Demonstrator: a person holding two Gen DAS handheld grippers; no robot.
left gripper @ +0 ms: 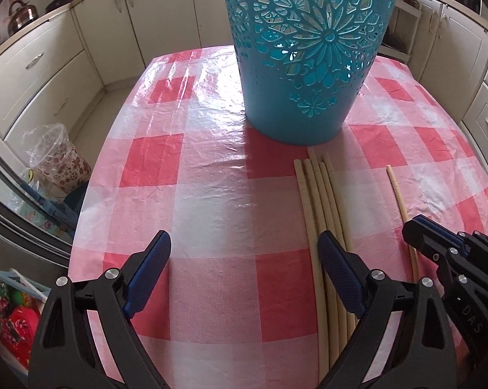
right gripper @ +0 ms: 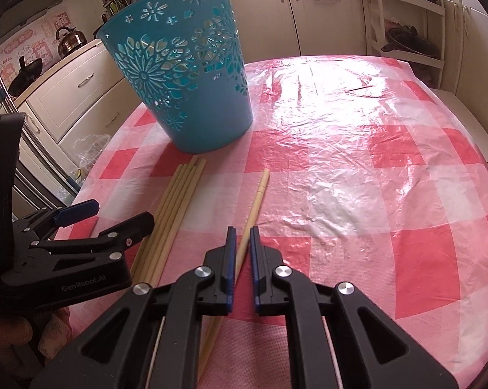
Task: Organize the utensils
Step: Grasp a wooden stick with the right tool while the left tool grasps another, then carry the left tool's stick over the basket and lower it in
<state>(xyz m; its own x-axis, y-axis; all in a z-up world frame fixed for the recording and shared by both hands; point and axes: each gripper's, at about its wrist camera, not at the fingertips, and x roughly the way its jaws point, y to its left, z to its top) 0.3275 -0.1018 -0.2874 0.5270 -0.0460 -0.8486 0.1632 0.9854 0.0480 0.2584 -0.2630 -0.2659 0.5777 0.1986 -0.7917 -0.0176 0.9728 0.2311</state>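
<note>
Left wrist view: left gripper point(left gripper: 244, 256) spread wide at the bottom of the frame, nothing between the pads. Bundle point(left gripper: 318, 201) of pale chopsticks lying on the tablecloth point(left gripper: 211, 194), right of centre, long axis running from bottom edge up toward the basket point(left gripper: 305, 64), tips just short of its base. Single chopstick point(left gripper: 398, 191) further right, well apart from the bundle, roughly parallel. Right gripper point(left gripper: 416, 230) at the right edge, over that stick.

Right wrist view: right gripper point(right gripper: 243, 236) pressed nearly together on the single chopstick point(right gripper: 257, 201) (a sliver of gap visible between the pads), stick pointing up-frame toward the basket point(right gripper: 185, 64) in the upper left. Bundle point(right gripper: 176, 201) left of it, fanning slightly. Left gripper point(right gripper: 114, 217) spread, at left edge over the bundle.
</note>
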